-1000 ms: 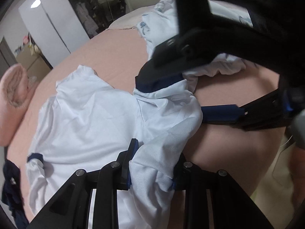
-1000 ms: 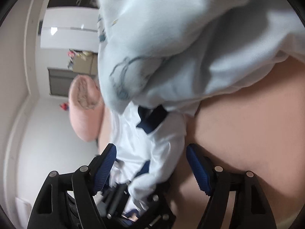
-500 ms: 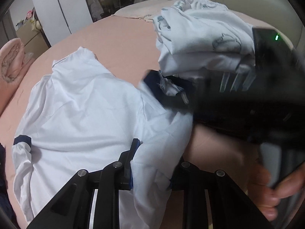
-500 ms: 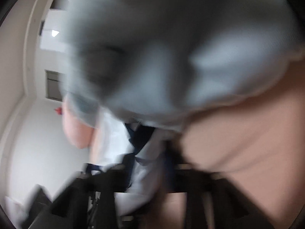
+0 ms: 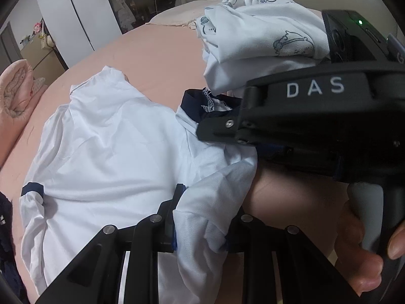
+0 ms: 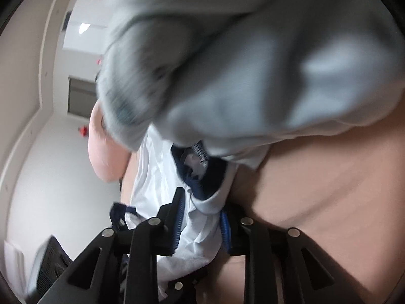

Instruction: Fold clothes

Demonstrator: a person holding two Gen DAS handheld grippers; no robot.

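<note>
One white shirt [image 5: 108,147] with navy trim lies spread on the one pink bed [image 5: 157,48]. One pale printed garment [image 5: 263,38] sits bunched at the far right. One dark garment [image 5: 6,240] shows at the near left edge. One pink rolled blanket [image 5: 15,93] lies far left. Two tools: left tool [image 5: 202,215], right tool [image 6: 200,217].

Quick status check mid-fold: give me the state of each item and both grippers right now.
white shirt: spread on the bed, one edge lifted.
printed garment: crumpled, unfolded, beyond the shirt.
left gripper: shut on the shirt's bunched edge.
right gripper: jaws just reopened slightly, shirt fabric near the navy collar pinched between them.
</note>
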